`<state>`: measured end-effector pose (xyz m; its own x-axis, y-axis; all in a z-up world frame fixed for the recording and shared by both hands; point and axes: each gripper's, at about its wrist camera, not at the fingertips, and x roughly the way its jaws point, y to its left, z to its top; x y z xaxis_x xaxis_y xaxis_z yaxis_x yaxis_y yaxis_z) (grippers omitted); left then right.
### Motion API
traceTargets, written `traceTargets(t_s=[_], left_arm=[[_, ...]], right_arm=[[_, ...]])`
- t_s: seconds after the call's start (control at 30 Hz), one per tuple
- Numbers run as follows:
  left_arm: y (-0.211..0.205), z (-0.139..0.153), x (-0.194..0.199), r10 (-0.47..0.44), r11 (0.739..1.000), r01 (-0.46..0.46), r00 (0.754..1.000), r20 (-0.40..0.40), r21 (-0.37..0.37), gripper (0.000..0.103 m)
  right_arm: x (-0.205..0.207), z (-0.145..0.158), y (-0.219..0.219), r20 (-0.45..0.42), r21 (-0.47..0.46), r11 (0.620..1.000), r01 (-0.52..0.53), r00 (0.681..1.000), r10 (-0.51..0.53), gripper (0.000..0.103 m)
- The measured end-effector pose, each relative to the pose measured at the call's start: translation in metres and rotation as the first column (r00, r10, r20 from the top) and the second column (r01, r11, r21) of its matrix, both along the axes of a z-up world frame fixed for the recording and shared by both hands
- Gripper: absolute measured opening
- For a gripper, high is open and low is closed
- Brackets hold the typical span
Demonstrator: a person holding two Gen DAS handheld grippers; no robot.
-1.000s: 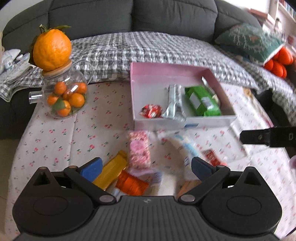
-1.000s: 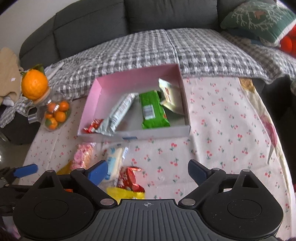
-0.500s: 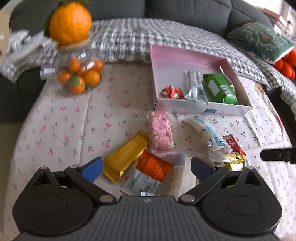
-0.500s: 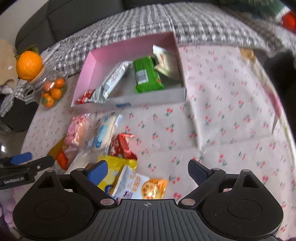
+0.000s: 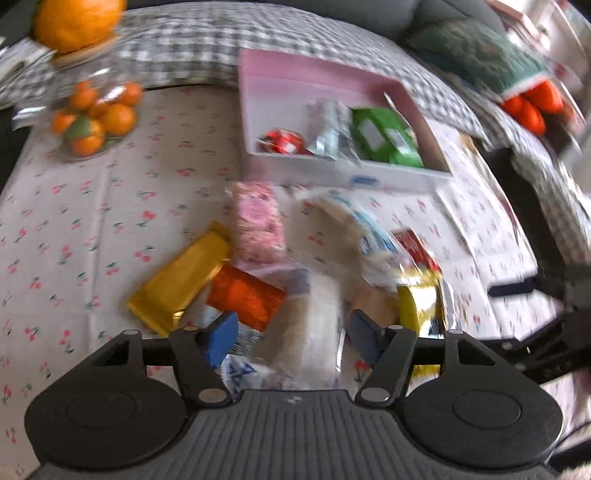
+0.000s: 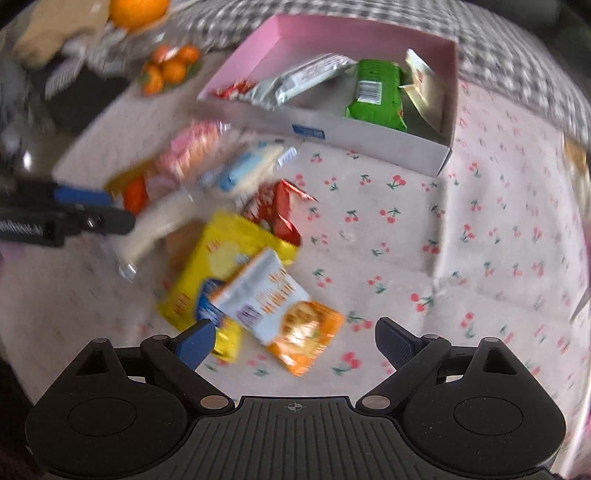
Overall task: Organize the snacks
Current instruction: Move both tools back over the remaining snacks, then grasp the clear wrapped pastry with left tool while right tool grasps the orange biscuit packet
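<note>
While the pink box [image 6: 448, 74] holds only four snacks, about eight lie loose on the cherry-print cloth [image 6: 480, 221]; the left gripper [image 5: 291, 332] has just been closing around a pale packet [image 5: 314, 314], the right gripper [image 6: 295, 339] spread empty

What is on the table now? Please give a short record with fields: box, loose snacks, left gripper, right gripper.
box: pink box, open, holding a green pack, a silver pack, a red pack and a cream pack
loose snacks: pile in front of the box, with a yellow bag, an orange-and-white bag lying over it, a gold bar, a pink pack
left gripper: jaws have just been closing around a pale pack; contact unclear
right gripper: open, above the orange-and-white bag
</note>
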<state>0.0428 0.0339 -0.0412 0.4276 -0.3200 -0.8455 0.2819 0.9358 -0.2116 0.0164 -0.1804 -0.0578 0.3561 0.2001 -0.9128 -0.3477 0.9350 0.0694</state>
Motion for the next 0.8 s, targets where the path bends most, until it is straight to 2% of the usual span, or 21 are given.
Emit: traceTargets(t_s=[0.2,0.43,0.63,0.8], left_arm=[[-0.018,-0.014,0.001,-0.093,0.993,0.095,0.995,-0.028,0.066,0.052],[-0.020,-0.026,0.009,-0.091,0.989,0.097,0.994,-0.058,0.112,0.046],[-0.023,-0.025,0.011,-0.089,0.987,0.094,0.995,-0.047,0.130,0.040],[-0.025,-0.025,0.010,-0.083,0.986,0.088,0.996,-0.042,0.144,0.036]], right_arm=[[-0.006,-0.008,0.001,0.031,-0.057,0.995,-0.088,0.995,0.089,0.093],[-0.007,-0.012,0.016,0.063,-0.138,0.979,-0.149,0.985,0.159,0.086],[-0.002,-0.014,0.023,0.071,-0.139,0.980,-0.142,0.986,0.153,0.071],[0.000,-0.012,0.027,0.067,-0.110,0.984,-0.139,0.987,0.147,0.051]])
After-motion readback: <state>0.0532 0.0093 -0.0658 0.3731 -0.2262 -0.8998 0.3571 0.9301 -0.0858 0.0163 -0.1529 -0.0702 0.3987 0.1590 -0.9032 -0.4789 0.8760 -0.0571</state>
